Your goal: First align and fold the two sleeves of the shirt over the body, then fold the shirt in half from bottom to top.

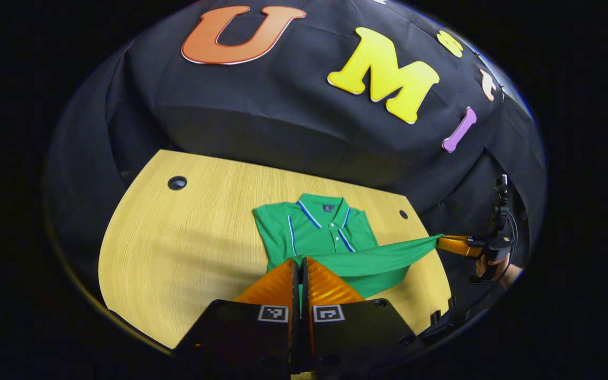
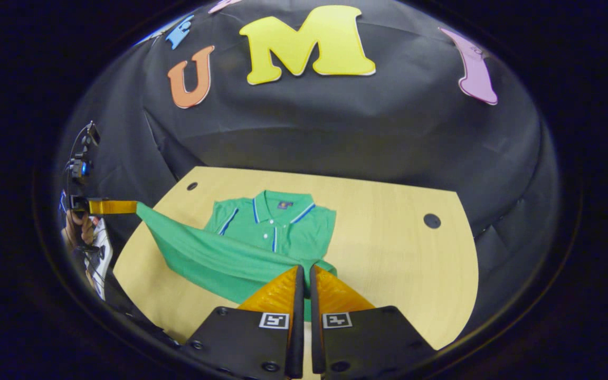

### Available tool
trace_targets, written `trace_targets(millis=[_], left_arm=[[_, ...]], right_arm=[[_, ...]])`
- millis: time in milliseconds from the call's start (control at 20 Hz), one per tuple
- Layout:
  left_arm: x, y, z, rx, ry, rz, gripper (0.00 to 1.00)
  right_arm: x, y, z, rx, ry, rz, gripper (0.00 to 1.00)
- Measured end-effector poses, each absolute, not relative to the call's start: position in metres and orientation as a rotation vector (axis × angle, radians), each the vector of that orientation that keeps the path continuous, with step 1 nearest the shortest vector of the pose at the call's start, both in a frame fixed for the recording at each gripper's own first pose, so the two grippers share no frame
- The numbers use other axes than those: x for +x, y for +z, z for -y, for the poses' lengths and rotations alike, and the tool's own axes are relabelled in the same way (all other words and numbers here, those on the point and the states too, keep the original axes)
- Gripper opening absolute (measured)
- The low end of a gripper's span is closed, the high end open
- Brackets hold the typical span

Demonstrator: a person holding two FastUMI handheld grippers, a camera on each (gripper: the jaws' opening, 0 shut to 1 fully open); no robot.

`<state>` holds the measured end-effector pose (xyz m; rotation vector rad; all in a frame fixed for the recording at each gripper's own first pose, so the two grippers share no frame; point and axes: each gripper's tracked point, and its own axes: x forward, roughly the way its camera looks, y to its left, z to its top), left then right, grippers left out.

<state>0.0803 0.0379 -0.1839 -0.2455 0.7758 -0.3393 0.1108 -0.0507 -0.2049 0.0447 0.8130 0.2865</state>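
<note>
A green polo shirt (image 1: 317,229) (image 2: 267,221) with blue-and-white trim lies collar-far on the wooden table (image 1: 177,248) (image 2: 399,264). Its bottom hem is lifted off the table and stretched taut between both grippers. In the left gripper view, my left gripper (image 1: 301,261) is shut on one hem corner. The right gripper (image 1: 442,240) pinches the other corner at the far right. In the right gripper view, my right gripper (image 2: 305,268) is shut on its hem corner, and the left gripper (image 2: 134,207) holds the far end at the left. The upper body stays flat; the sleeves are tucked in.
The table has round cable holes (image 1: 177,182) (image 1: 403,214) (image 2: 431,220) (image 2: 192,186) near its far corners. A person's hand (image 1: 486,266) (image 2: 77,229) holds each far gripper beyond the table's side edge. The black cloth wall rises behind the table.
</note>
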Motion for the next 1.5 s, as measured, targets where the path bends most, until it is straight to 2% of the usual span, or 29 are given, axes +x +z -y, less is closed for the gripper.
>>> trace_targets(millis=[300,650,1000,1300,1350,1400,1450,1500], left_arm=[[0.14,-0.176,-0.03,-0.218,-0.35,-0.713,0.03],[0.198,-0.189,-0.027,-0.228,-0.325,-0.667,0.03],[0.243,-0.253,-0.036,-0.276,-0.229,-0.687,0.03],[0.269,-0.311,-0.023,-0.267,-0.186,-0.706,0.04],[0.27,-0.313,-0.019,-0.25,-0.189,-0.703,0.06],[0.271,-0.317,-0.018,-0.221,-0.188,-0.699,0.09],[0.269,-0.32,-0.015,-0.206,-0.199,-0.702,0.19],[0.266,-0.32,-0.011,-0.195,-0.207,-0.704,0.31]], right_arm=[[0.166,-0.19,0.043,0.034,0.282,-0.757,0.08],[0.221,-0.212,0.048,0.029,0.233,-0.723,0.06],[0.274,-0.277,0.037,0.023,0.212,-0.718,0.08],[0.298,-0.328,0.033,-0.018,0.172,-0.736,0.08],[0.301,-0.33,0.032,-0.008,0.163,-0.732,0.08],[0.302,-0.333,0.031,-0.003,0.153,-0.731,0.17],[0.301,-0.334,0.031,-0.004,0.147,-0.729,0.19],[0.301,-0.332,0.031,-0.007,0.141,-0.721,0.33]])
